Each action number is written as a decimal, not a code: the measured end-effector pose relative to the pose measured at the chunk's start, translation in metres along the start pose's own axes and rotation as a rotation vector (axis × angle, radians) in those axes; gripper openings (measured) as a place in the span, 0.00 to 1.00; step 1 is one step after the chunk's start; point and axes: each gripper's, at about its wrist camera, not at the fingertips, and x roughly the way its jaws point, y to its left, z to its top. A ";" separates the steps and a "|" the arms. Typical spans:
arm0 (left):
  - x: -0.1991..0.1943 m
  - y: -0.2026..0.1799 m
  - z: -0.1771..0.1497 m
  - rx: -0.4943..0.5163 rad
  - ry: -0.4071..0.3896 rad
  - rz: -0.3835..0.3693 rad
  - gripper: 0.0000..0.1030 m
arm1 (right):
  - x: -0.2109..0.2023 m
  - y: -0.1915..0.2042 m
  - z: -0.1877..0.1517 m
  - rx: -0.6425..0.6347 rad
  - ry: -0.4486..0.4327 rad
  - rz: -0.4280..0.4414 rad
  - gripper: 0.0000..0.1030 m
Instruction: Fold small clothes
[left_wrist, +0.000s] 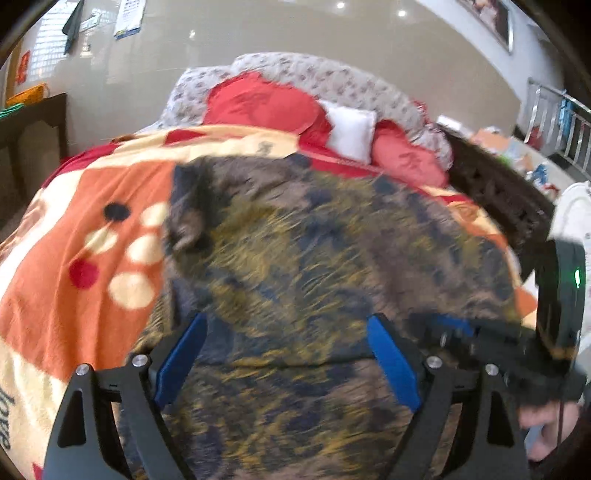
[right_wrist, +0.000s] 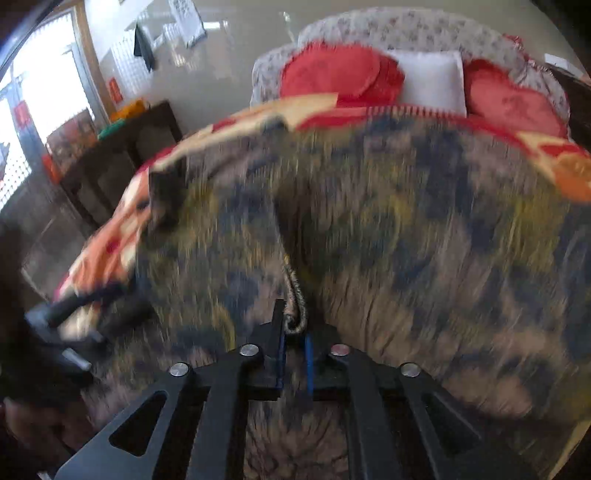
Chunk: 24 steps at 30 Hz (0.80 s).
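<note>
A brown, yellow and navy patterned garment (left_wrist: 314, 240) (right_wrist: 406, 240) lies spread over the orange and cream blanket (left_wrist: 74, 206) (right_wrist: 107, 243) on the bed. My left gripper (left_wrist: 287, 319) hovers over the garment's near part, its blue-padded jaws wide open and holding nothing. In the right wrist view my right gripper (right_wrist: 295, 328) stands with its jaws only a narrow slit apart; a rolled hem (right_wrist: 295, 295) of the garment rises between the fingertips. In the left wrist view the right gripper (left_wrist: 450, 326) reaches in low from the right, over the garment's edge. Both views are blurred.
Red pillows (left_wrist: 258, 103) and a white pillow (left_wrist: 351, 129) sit against a flowered headboard cushion (left_wrist: 332, 77) at the far end. A dark wooden cabinet (left_wrist: 33, 122) (right_wrist: 122, 155) stands left of the bed, a dark bed frame (left_wrist: 498, 192) on the right. A hand (left_wrist: 546, 424) holds the right gripper.
</note>
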 end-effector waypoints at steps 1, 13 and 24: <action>0.003 -0.005 0.004 -0.005 0.004 -0.042 0.89 | -0.008 0.000 -0.004 -0.006 -0.003 0.010 0.14; 0.102 -0.041 0.027 -0.128 0.190 -0.343 0.83 | -0.042 -0.007 -0.050 -0.054 0.007 -0.114 0.32; 0.124 -0.018 0.035 -0.368 0.314 -0.604 0.82 | -0.040 -0.015 -0.048 -0.027 -0.006 -0.091 0.32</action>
